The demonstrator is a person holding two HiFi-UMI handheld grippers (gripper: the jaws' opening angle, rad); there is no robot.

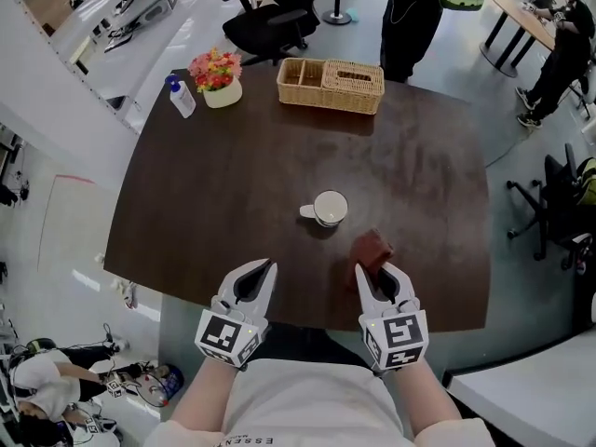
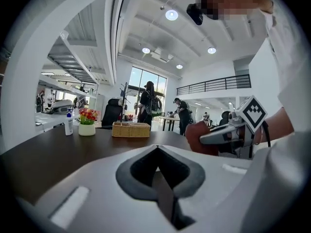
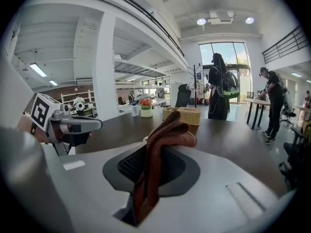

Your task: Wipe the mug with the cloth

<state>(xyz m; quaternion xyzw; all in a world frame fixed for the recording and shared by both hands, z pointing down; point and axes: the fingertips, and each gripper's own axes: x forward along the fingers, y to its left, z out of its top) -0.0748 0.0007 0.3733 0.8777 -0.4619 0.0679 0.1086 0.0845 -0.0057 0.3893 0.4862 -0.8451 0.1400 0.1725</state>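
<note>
At the desk's (image 1: 233, 175) front edge the right claw (image 1: 377, 274) clamps the cloth (image 1: 372, 248) ready for wiping, while the left claw (image 1: 258, 274), jaws together and empty, hovers short of the mug (image 1: 329, 208).

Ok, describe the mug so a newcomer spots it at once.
Start at the dark table. Near its middle stands the mug. It is the only white cup, its handle toward the person's left, just beyond the reddish-brown cloth.

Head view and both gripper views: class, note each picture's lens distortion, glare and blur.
Head view: the wide lens makes the table look bowed; the mug is sharp. Left gripper view: black fisheye ring, ceiling lights glare, near jaws soft. Right gripper view: same ring; the cloth looks crisp.
</note>
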